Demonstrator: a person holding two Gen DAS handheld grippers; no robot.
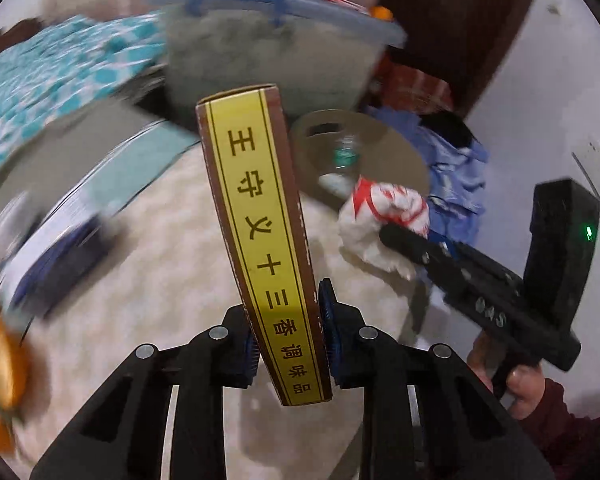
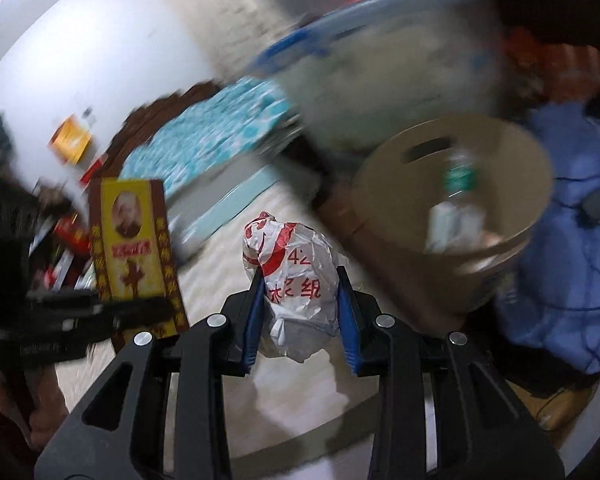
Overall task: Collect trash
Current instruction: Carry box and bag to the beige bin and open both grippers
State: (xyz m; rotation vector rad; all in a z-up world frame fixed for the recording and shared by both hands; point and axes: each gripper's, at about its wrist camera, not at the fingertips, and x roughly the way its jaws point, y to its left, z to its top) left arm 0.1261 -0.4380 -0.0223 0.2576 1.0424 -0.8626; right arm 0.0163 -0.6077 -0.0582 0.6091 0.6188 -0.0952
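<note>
My left gripper [image 1: 286,344] is shut on a tall yellow and brown spice box [image 1: 260,216], held upright above the pale floor; the box also shows at the left of the right wrist view [image 2: 134,248]. My right gripper [image 2: 302,312] is shut on a crumpled white wrapper with red print [image 2: 296,264]; the wrapper also shows in the left wrist view [image 1: 380,220], right of the box. A round tan bin [image 2: 460,208] with a handle slot stands ahead and to the right, holding a bottle and other trash; it also shows in the left wrist view [image 1: 360,156].
A grey storage tub with a blue lid [image 1: 276,48] stands behind the bin. Blue cloth [image 2: 572,240] is piled right of the bin. A teal patterned cover [image 1: 60,76] lies at the left. A white wall with a socket [image 1: 596,168] is at the right.
</note>
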